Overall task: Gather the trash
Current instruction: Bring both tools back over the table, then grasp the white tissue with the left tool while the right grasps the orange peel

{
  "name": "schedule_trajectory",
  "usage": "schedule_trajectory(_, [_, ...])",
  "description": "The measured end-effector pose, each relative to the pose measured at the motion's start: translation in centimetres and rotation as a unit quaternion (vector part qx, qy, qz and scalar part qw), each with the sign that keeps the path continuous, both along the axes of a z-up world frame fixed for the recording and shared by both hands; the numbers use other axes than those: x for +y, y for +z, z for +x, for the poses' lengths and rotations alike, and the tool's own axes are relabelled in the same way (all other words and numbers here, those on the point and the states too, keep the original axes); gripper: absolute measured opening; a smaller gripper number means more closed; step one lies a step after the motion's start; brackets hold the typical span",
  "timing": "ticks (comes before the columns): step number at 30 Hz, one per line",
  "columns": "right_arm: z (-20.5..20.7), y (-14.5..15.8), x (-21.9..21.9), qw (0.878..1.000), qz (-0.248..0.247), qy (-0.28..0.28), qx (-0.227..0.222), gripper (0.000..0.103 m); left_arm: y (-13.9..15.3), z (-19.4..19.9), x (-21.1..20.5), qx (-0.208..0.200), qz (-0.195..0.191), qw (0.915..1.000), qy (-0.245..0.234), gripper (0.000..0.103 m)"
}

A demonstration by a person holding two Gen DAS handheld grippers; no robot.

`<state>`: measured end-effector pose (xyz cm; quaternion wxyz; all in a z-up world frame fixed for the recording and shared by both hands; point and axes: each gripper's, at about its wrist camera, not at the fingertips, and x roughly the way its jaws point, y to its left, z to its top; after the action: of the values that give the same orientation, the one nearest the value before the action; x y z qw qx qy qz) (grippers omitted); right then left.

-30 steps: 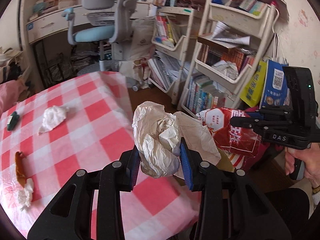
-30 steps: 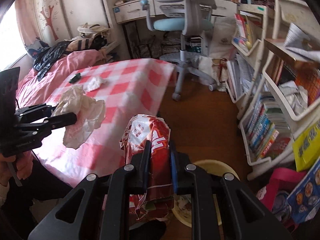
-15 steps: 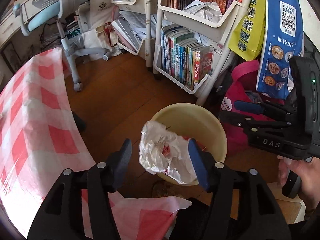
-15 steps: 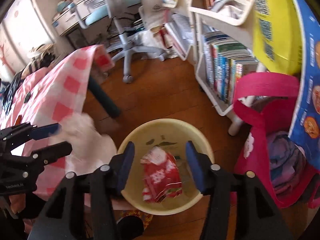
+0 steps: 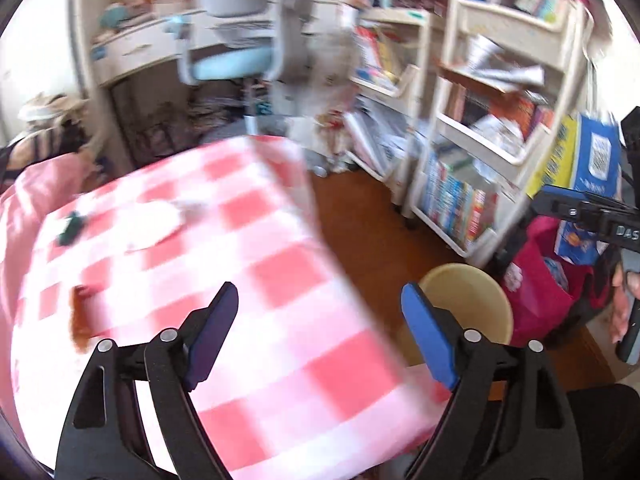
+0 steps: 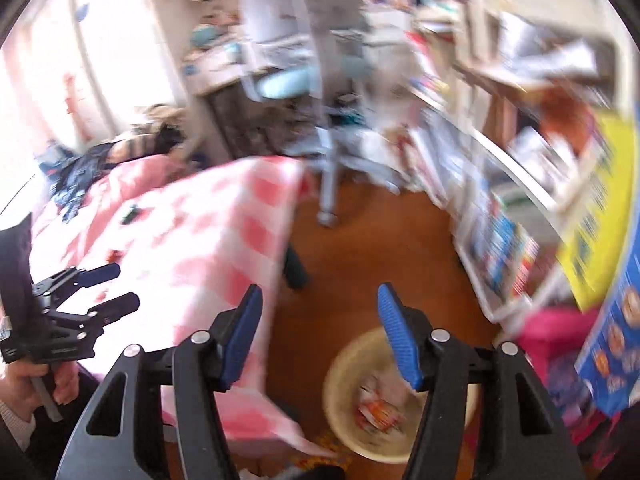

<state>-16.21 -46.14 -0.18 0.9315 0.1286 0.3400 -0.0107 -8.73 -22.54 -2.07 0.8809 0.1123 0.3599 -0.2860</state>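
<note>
Between the blue pads of the left gripper (image 5: 320, 334) lies only the red-and-white checked tablecloth (image 5: 248, 280); its two jaws have just been opening and now stand wide, with nothing between them. Up and to the left of this claw, three blurred bits of trash remain on the cloth: a brown scrap (image 5: 80, 316) nearest the left finger, a small dark green piece (image 5: 70, 228) farther off, and one white crumpled tissue (image 5: 154, 222) beyond it. Just past the right finger, down on the wooden floor (image 5: 372, 232), stands one pale yellow bin (image 5: 468, 304).

From the right wrist view, the left gripper shows again at far left, held in a hand (image 6: 36, 384), its two fingers parted. The right gripper (image 6: 318, 338) has also just been opening its jaws; they are well apart and carry nothing. Under its right finger sits the same bin (image 6: 340, 412), with one red-and-white wrapper (image 6: 378, 408) lying inside; whether the crumpled paper is there too is hidden by blur. Two white shelf carts (image 5: 496, 120) of books stand beyond, to the right.
</note>
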Motion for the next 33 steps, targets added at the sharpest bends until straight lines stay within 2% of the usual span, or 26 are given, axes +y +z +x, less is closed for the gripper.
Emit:
schedule_trajectory(1, [0.9,0.7,1.3,1.0,0.002,0.017,-0.007,0.069,0.5,0.5,2.2,-0.007,-0.004,0.9998,0.017,0.084])
schedule_trajectory(4, [3.8,2.1,5.5,0.998,0.013,0.061,-0.022,0.071,1.6,2.0,8.3,-0.029,-0.001,0.9973,0.068,0.088])
schedule_trajectory(8, [8.0,2.0,12.0,0.993,0.035,0.113,-0.024,0.079,1.4,4.0,16.5,-0.043,-0.001,0.9895,0.138,0.091])
schedule_trajectory(9, [8.8,1.6,14.0,0.991,0.034,0.13,-0.019,0.079,1.0,4.2,18.1,-0.038,-0.003,0.9879,0.151,0.092])
schedule_trajectory(13, [12.0,0.1,19.8,0.983,0.029,0.179,0.015,0.079,-1.6,5.7,22.9,0.027,-0.006,0.9851,0.17,0.092])
schedule_trajectory(15, [13.3,-0.5,21.8,0.98,0.036,0.195,0.026,0.079,-2.5,5.8,23.9,0.04,-0.003,0.985,0.168,0.092])
schedule_trajectory(18, [15.4,-1.3,24.9,0.976,0.051,0.209,0.041,0.079,-3.6,5.9,23.7,0.038,0.023,0.9858,0.162,0.092])
schedule_trajectory(27, [20.4,-5.4,31.3,0.963,0.044,0.248,0.098,0.079,-4.7,7.6,24.3,0.082,-0.016,0.9826,0.166,0.092])
schedule_trajectory(30, [22.0,-6.3,32.2,0.961,0.045,0.251,0.108,0.074,-4.9,8.0,24.1,0.088,-0.011,0.9832,0.159,0.092])
schedule_trajectory(33, [23.1,-7.1,32.8,0.959,0.047,0.254,0.119,0.065,-5.3,8.5,23.8,0.092,-0.001,0.9836,0.156,0.092])
